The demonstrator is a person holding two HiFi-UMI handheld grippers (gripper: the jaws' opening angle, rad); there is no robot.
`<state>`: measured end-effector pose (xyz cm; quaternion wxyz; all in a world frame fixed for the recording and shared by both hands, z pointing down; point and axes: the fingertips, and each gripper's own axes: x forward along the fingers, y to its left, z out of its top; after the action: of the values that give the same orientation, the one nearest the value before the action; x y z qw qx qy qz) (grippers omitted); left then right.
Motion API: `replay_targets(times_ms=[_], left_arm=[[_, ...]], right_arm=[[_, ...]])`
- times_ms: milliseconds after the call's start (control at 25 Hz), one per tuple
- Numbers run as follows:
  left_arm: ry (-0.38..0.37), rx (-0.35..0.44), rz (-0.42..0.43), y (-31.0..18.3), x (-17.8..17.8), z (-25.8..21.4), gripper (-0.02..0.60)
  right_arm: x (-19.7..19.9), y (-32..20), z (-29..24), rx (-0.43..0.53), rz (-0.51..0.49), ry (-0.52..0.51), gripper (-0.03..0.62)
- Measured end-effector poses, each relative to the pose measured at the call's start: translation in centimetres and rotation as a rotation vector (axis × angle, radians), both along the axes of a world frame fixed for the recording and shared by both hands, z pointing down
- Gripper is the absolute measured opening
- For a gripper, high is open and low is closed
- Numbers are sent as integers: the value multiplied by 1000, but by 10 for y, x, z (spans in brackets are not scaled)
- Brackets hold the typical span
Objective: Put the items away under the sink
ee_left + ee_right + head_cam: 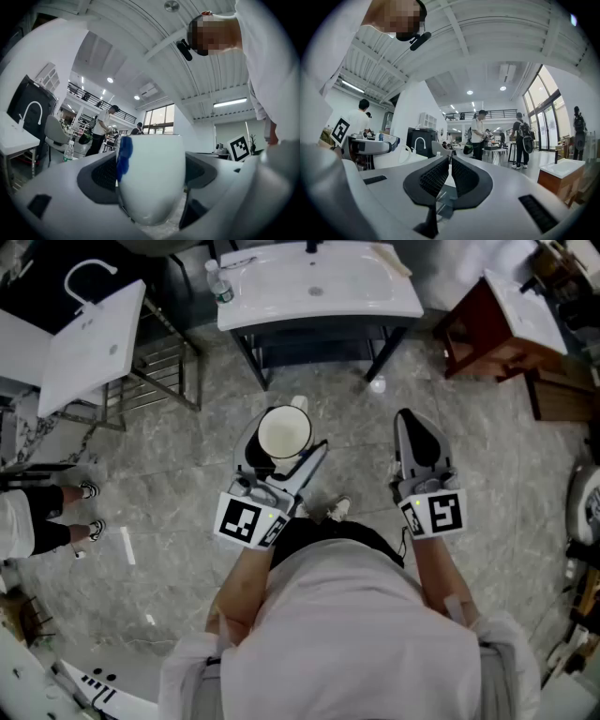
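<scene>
A white mug with a blue mark on its side sits upright between the jaws of my left gripper, which is shut on it, the dark pads pressing on both sides. The mug fills the middle of the left gripper view. My right gripper is held level to the right of it, shut, with nothing between its ribbed pads. Both hang over the floor in front of the white sink, whose dark open frame stands below it.
A water bottle stands at the sink's left corner. Another white basin rests on a metal rack at the left, and a wooden cabinet stands at the right. A bystander's legs are at the left edge.
</scene>
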<state>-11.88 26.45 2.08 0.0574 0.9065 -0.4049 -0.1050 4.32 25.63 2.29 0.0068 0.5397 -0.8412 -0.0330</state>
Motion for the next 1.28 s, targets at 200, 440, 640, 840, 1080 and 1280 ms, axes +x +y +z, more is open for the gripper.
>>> replay_targets(times_ms=[200, 440, 640, 840, 1080, 1280], left_arm=[[13, -5, -10, 5, 9, -2, 393], [15, 2, -21, 10, 27, -5, 393], [22, 11, -38, 10, 39, -7, 393], [24, 12, -49, 11, 55, -7, 393], [17, 20, -56, 10, 61, -9, 393], [25, 20, -64, 1, 59, -6, 393]], right_arm=[[8, 3, -1, 0, -21, -8, 46], [24, 6, 0, 10, -45, -15, 46], [40, 5, -4, 46, -58, -21, 46], [57, 6, -1, 44, -63, -20, 46], [62, 5, 3, 38, -75, -28, 46], [60, 0, 8, 32, -81, -23, 47]])
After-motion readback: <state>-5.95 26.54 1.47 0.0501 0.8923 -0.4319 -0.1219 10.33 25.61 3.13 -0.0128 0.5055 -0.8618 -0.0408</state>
